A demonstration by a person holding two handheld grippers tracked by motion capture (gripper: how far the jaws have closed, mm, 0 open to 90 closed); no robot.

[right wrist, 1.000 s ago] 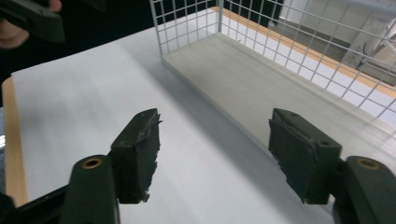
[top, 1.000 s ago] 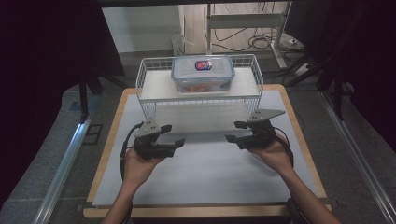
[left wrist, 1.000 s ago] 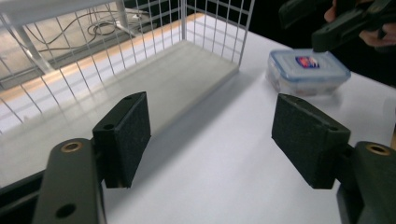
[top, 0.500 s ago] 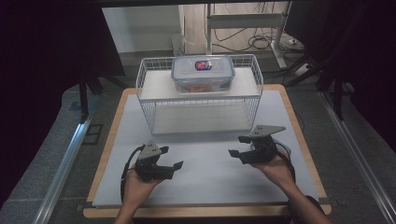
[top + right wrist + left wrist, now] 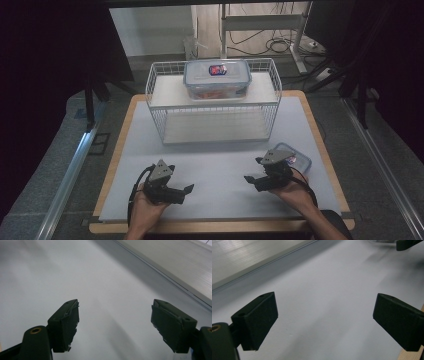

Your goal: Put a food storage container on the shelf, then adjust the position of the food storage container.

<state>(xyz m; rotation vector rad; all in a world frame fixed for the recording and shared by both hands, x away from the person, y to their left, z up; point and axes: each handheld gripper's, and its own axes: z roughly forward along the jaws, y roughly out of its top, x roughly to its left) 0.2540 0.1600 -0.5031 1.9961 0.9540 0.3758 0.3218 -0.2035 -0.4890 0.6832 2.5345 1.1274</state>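
Observation:
A white wire rack (image 5: 214,112) stands at the back of the white mat (image 5: 215,160). On its top shelf rests a clear box with a blue-rimmed lid (image 5: 217,79). My left gripper (image 5: 186,190) lies low over the mat's near left, pointing right. My right gripper (image 5: 250,180) sits at the near right, pointing left. Both pairs of jaws have just been opening, with nothing between them. In the left gripper view, the left gripper (image 5: 324,315) stands open over bare mat. The right gripper (image 5: 115,322) does the same in its own view.
A small clear box with a blue-rimmed lid (image 5: 296,161) lies on the mat just behind my right gripper, partly hidden by it. The wooden table edge (image 5: 220,227) runs along the front. Dark frames and cables stand beyond the table.
Both hands have sunk and drawn back from the rack toward the table's near edge. Both pairs of jaws stand wider. The small box now shows behind the right gripper.

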